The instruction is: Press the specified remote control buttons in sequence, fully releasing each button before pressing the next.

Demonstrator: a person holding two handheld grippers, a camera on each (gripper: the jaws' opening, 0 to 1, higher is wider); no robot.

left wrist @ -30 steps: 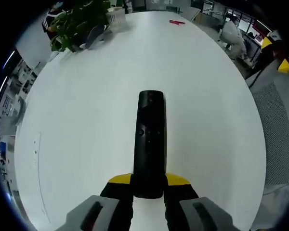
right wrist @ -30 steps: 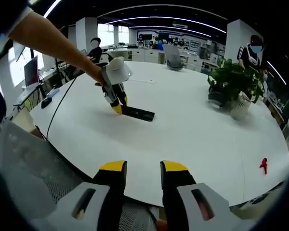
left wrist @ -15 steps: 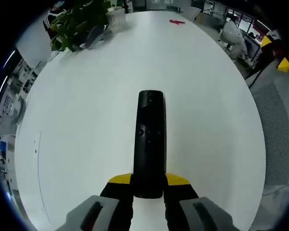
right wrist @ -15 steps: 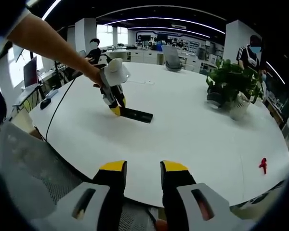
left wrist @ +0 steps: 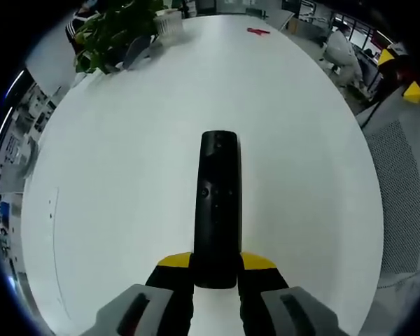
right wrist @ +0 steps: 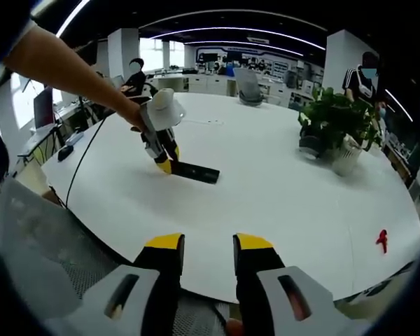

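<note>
A long black remote control (left wrist: 218, 203) lies flat on the white round table (left wrist: 126, 175), pointing away from me. My left gripper (left wrist: 217, 262) is shut on its near end, one yellow-tipped jaw on each side. In the right gripper view the same remote (right wrist: 196, 171) lies on the table (right wrist: 280, 196), and a person's arm (right wrist: 70, 63) holds the left gripper (right wrist: 164, 166) at the remote's left end. My right gripper (right wrist: 207, 245) hovers at the table's near edge, well away from the remote, open with nothing between its jaws.
A potted green plant (right wrist: 336, 122) stands at the table's right side and shows again at the far left (left wrist: 112, 31). A small red object (right wrist: 383, 240) lies near the edge. Mesh chairs (right wrist: 35, 245) stand beside the table. People sit in the office behind.
The left gripper and the remote have barely shifted in the right gripper view. The grip on the remote is the same, and the right gripper stays open.
</note>
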